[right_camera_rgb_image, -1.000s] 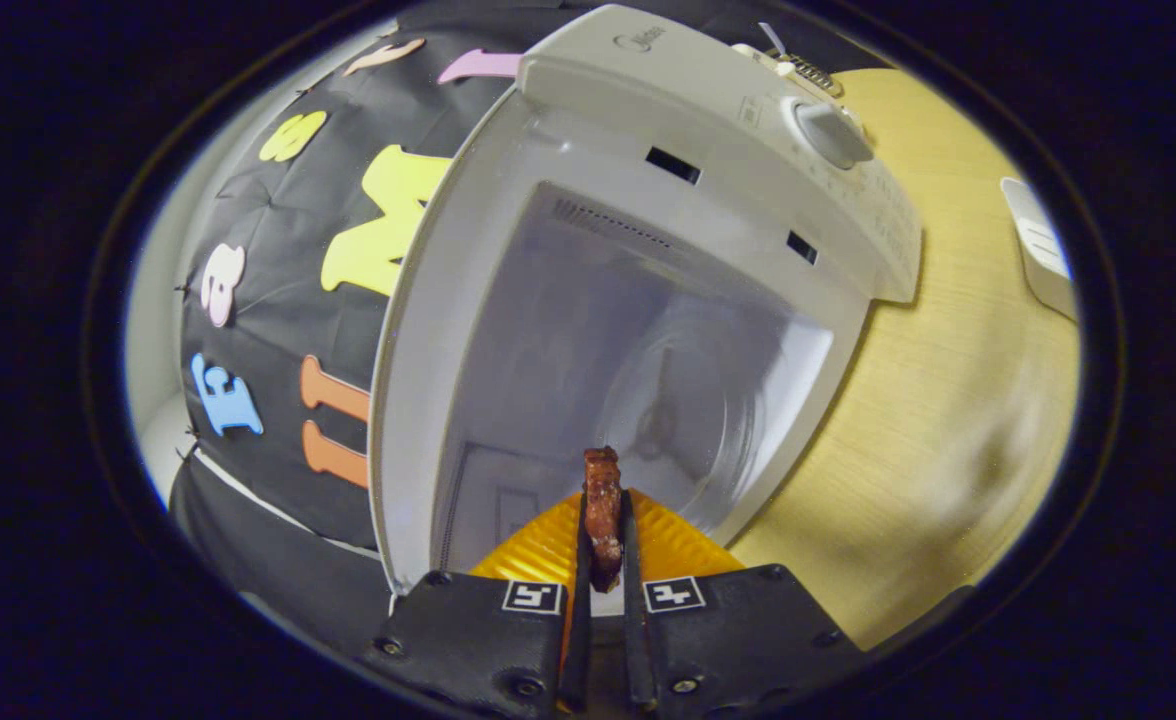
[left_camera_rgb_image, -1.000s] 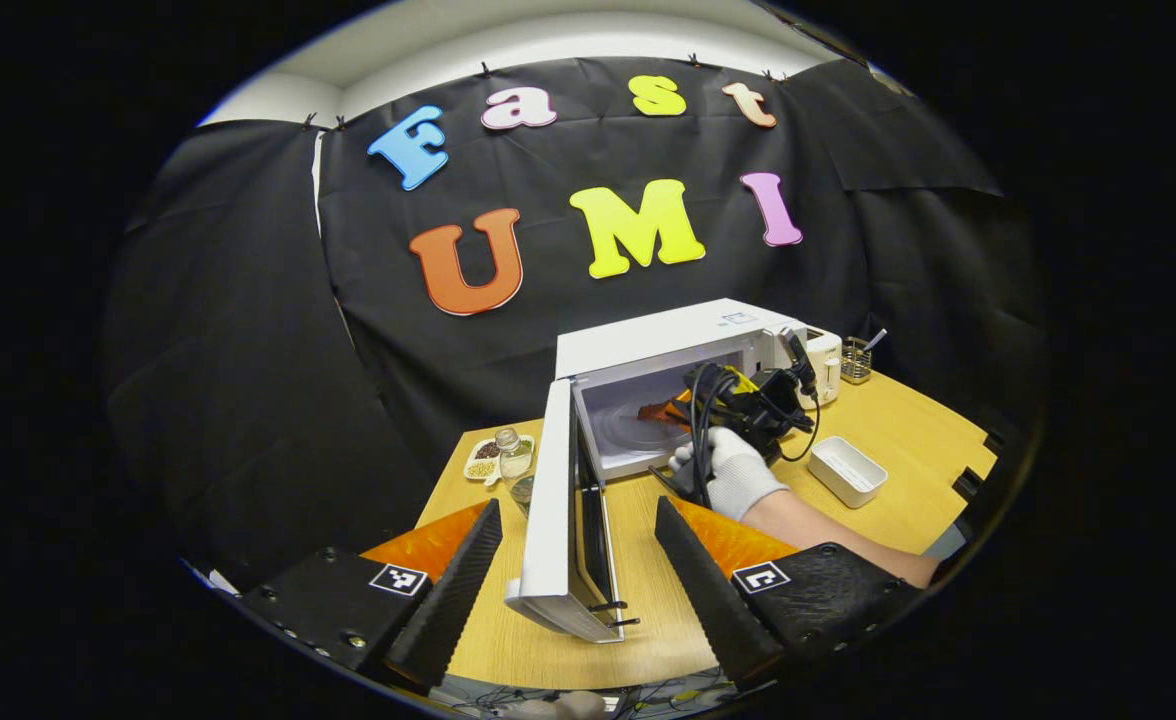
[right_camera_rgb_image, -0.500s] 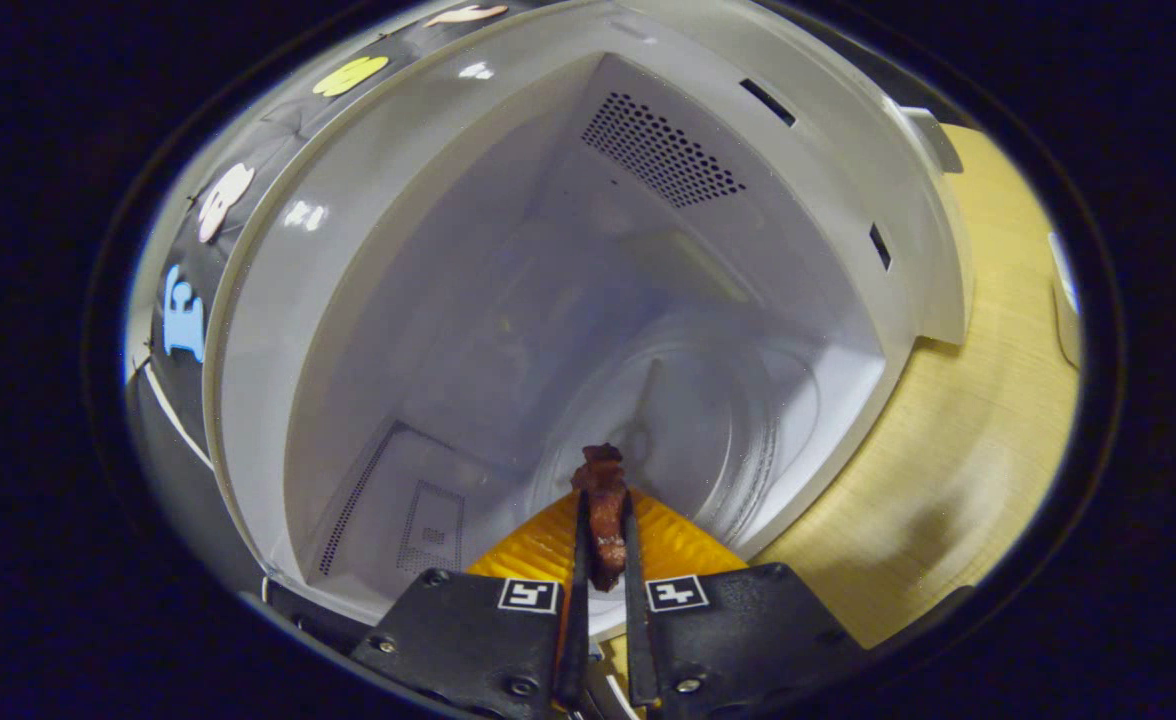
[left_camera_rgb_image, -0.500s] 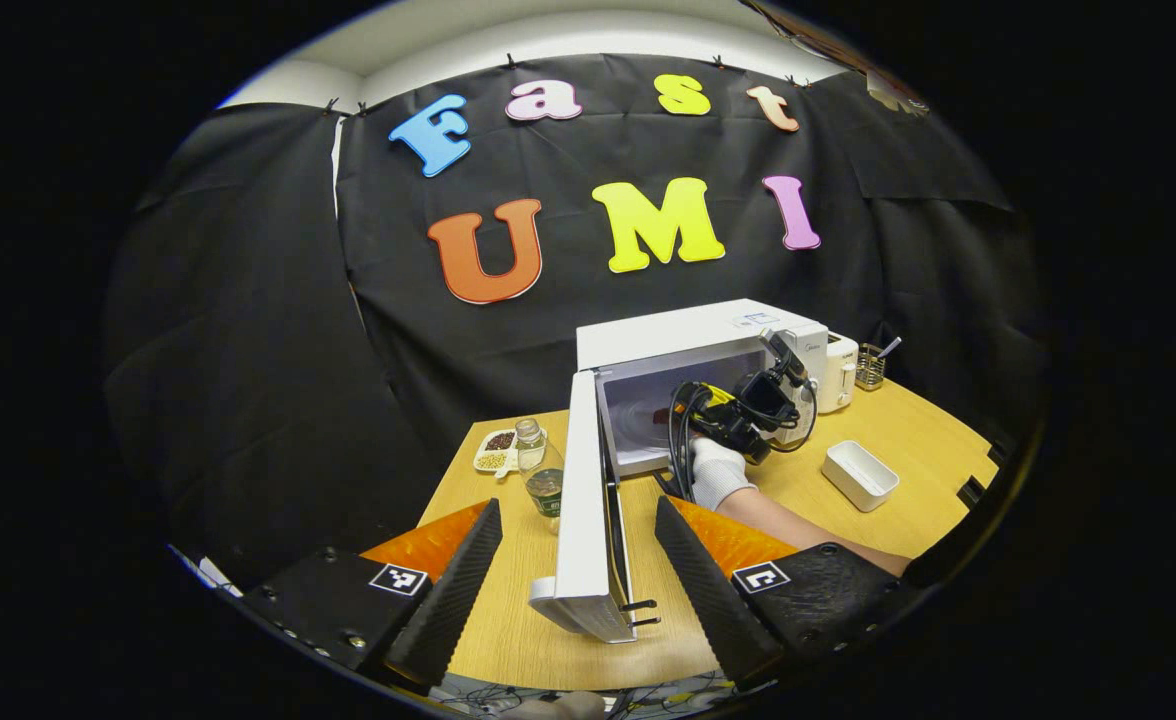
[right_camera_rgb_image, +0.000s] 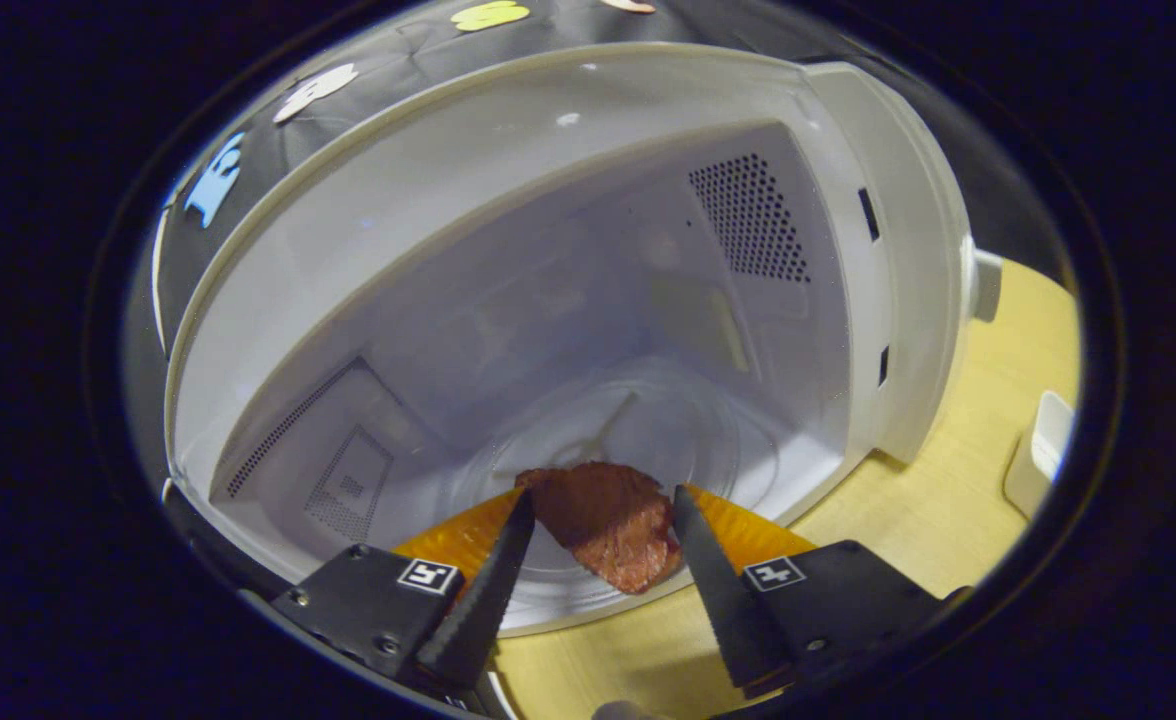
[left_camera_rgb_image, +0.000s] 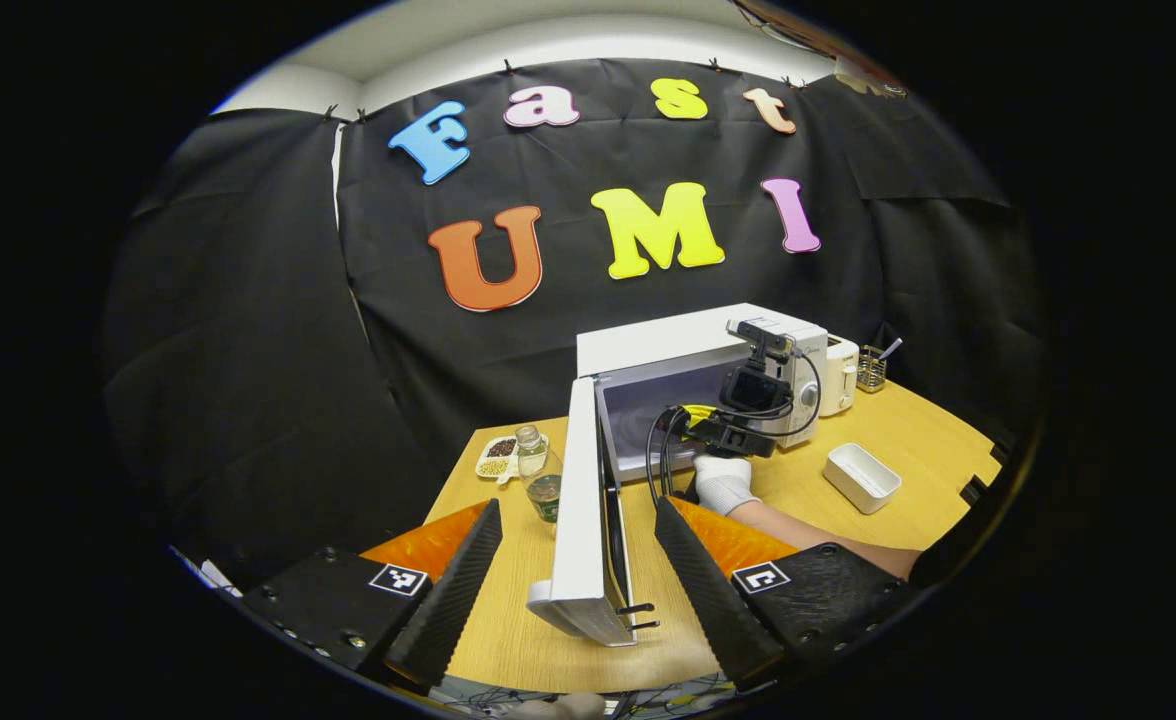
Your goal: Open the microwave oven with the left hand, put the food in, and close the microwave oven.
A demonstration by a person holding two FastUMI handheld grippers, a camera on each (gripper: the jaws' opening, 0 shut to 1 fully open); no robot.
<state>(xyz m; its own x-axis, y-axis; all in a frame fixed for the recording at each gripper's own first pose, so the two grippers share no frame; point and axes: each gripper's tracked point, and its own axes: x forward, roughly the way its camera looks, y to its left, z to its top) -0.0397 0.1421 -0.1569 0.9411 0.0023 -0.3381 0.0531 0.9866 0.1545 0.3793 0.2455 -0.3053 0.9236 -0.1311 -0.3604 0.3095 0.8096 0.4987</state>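
One piece of reddish-brown food (right_camera_rgb_image: 608, 525) is being seen lying on the glass turntable (right_camera_rgb_image: 588, 440) inside the microwave oven (right_camera_rgb_image: 508, 300), toward the front edge of the plate. The right gripper (right_camera_rgb_image: 598, 570) is being held with its fingers spread wide on either side of the food; the left finger (right_camera_rgb_image: 483, 590) and the right finger (right_camera_rgb_image: 718, 590) are standing apart from it, so nothing is being gripped, though whether a fingertip is brushing the meat cannot be told. The oven cavity is being shown open, with perforated vents on its side walls.

In the left gripper view, the microwave oven (left_camera_rgb_image: 688, 345) is being seen standing at the far edge of the bench (left_camera_rgb_image: 898, 450), with its door (left_camera_rgb_image: 588, 540) swung fully open toward the camera, edge on. The right gripper (left_camera_rgb_image: 738, 410) is being held at the oven's mouth by a gloved hand (left_camera_rgb_image: 723, 482). The left gripper (left_camera_rgb_image: 578, 590) is being held wide open, its fingers flanking the lower end of the door without pressing on it.

Near the left edge of the bench, a small bottle (left_camera_rgb_image: 541, 478) and a divided dish (left_camera_rgb_image: 500, 457) are being seen just beside each other. A white tray (left_camera_rgb_image: 860, 476) is lying near the right edge, and a toaster (left_camera_rgb_image: 841, 372) and a wire holder (left_camera_rgb_image: 873, 368) are standing at the far right corner.
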